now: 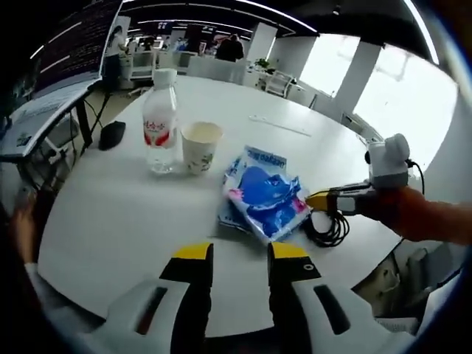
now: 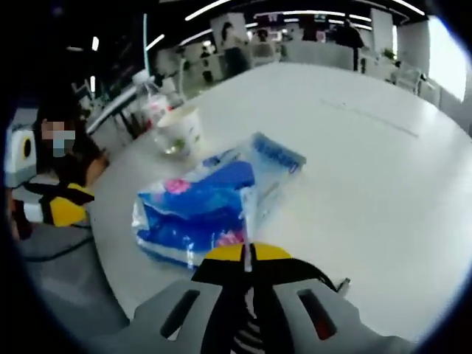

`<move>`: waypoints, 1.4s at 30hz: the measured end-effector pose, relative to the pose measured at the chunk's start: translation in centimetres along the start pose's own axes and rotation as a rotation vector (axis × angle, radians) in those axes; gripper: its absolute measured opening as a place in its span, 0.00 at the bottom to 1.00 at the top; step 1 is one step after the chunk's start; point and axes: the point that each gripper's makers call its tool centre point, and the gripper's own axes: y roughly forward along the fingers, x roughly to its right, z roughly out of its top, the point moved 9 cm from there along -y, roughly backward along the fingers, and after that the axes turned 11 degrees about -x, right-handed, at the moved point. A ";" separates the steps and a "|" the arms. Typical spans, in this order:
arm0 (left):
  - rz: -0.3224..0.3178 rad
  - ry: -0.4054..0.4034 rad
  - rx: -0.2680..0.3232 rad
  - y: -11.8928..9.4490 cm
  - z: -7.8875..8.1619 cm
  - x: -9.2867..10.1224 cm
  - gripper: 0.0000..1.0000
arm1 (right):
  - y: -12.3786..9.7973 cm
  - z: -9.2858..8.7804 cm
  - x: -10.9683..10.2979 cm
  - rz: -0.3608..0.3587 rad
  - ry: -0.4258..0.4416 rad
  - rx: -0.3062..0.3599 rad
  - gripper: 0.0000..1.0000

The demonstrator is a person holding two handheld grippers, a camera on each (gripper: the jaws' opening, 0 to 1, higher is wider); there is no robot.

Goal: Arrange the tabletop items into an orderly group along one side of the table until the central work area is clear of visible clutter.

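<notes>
Blue crinkled plastic packet point(image 1: 265, 198) lies flat on the table point(image 1: 133, 214).

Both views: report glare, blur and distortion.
Left gripper view: windows blown out white, table edge bowed by the fisheye, water bottle and paper cup sharp. Right gripper view: softer, blue tissue pack blurred, window glare at the right edge.

A clear plastic water bottle point(image 1: 160, 122) with a white cap and red-and-white label stands upright on the round white table point(image 1: 110, 214). Just beside the bottle, on its side toward the packet, stands a pale paper cup point(image 1: 200, 146), upright and open-topped. Near the cup, closer to the table's edge, a blue-and-white soft plastic packet point(image 1: 264, 193) with pink markings lies flat, its wrapper crinkled and part of it see-through.
</notes>
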 end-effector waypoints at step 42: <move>-0.180 0.106 -0.169 4.8 -0.8 6.3 0.03 | -6.7 -7.7 0.6 0.031 0.233 0.120 0.00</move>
